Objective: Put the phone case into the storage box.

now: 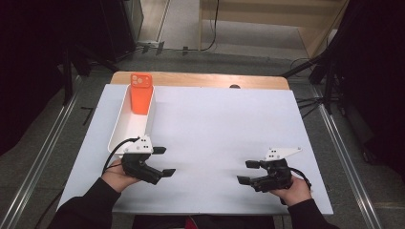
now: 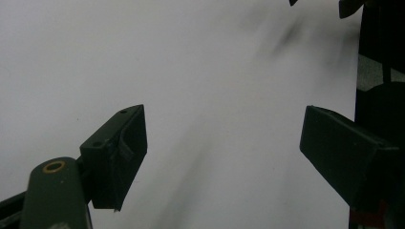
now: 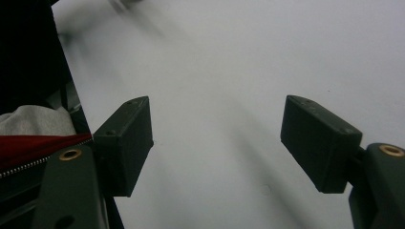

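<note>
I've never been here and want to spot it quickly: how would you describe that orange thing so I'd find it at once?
Start at the big white sheet covering the table, then look to its far left corner, where a long narrow white tray lies. At the tray's far end an orange phone leans with its camera cluster at the top. It is the one brightly coloured item among white and black things.

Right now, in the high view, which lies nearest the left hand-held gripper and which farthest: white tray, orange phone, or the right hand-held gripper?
1. White tray, just beyond the left hand-held gripper.
2. Right hand-held gripper, across the table.
3. Orange phone, at the tray's far end.
</note>
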The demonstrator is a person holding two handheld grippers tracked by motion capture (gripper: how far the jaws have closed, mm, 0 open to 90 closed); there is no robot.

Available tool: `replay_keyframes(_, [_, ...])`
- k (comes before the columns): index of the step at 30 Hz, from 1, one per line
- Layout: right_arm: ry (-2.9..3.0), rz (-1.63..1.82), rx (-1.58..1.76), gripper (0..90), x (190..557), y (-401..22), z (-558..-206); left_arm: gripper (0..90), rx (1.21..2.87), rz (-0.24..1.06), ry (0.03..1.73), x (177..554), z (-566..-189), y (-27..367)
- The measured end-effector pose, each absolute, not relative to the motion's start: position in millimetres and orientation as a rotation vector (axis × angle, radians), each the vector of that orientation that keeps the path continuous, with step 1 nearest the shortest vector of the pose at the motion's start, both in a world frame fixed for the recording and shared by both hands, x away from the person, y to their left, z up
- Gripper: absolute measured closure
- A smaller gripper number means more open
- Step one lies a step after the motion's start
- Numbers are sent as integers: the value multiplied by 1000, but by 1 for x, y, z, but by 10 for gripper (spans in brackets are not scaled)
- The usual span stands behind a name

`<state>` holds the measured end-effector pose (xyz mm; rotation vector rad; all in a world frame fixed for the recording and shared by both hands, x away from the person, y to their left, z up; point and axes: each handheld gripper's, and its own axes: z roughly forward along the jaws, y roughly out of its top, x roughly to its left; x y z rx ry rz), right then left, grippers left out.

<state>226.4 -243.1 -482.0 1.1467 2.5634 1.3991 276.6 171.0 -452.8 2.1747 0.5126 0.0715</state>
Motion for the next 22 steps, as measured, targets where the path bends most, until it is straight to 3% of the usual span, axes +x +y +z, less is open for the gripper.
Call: replay_keyframes(22, [2576,1399,1132,254,227,-242,-483,165,2197,47,494,272,-460,173])
